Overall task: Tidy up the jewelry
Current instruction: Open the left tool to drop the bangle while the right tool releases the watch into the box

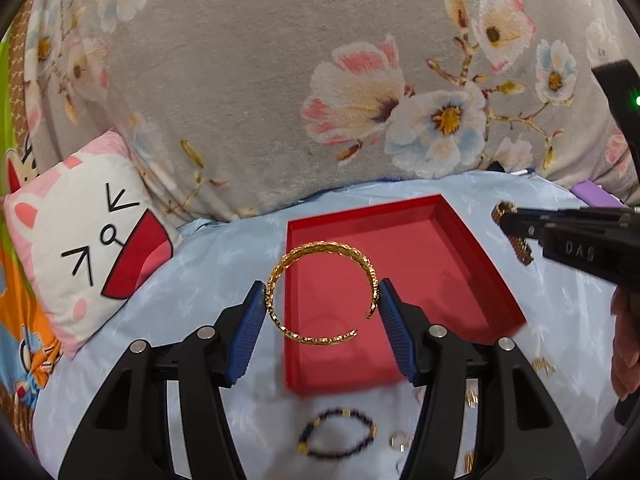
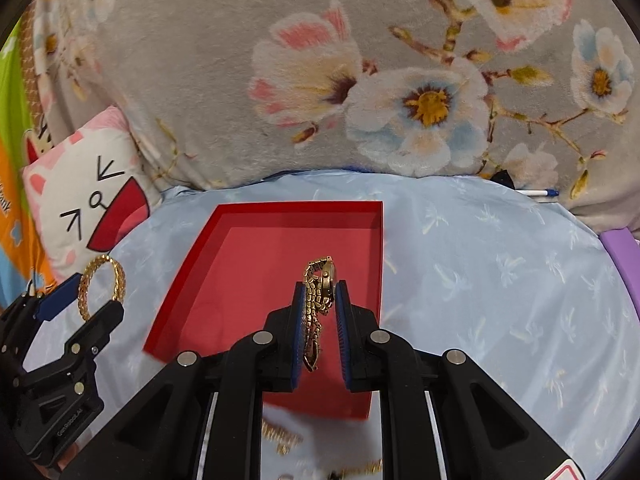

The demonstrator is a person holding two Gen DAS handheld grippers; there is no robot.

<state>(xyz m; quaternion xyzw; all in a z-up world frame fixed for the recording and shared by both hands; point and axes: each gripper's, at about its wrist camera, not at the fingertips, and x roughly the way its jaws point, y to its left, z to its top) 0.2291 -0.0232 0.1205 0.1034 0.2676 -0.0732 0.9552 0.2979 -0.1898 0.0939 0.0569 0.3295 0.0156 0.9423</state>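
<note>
Carrying two pieces toward the red tray at once was how we read the step in hand. The left gripper had its blue pads pressed against the outer sides of an open gold cuff bangle, jaws standing moderately wide around it; the bangle hung above the tray's near-left part. The right gripper was nearly closed on a gold watch with a scaled link band; the case sat up between the pads and the loose band end dangled below the grip, over the tray's near-right area.

Tray contents: we saw nothing lying in it, red floor bare in both views. It rested on the pale blue sheet, with a floral blanket behind and a cat-face cushion to its left.

Not yet collected, on the sheet nearer than the tray: a dark beaded bracelet with gold spacers, a small ring beside it, and further gold pieces, blurred, which we could not identify.

Judgement on next move: lower each piece close to the tray floor before releasing. We judged the bangle might roll or spring aside, so it should be laid flat. The watch band should land first, then the case. We would keep the two pieces apart.
</note>
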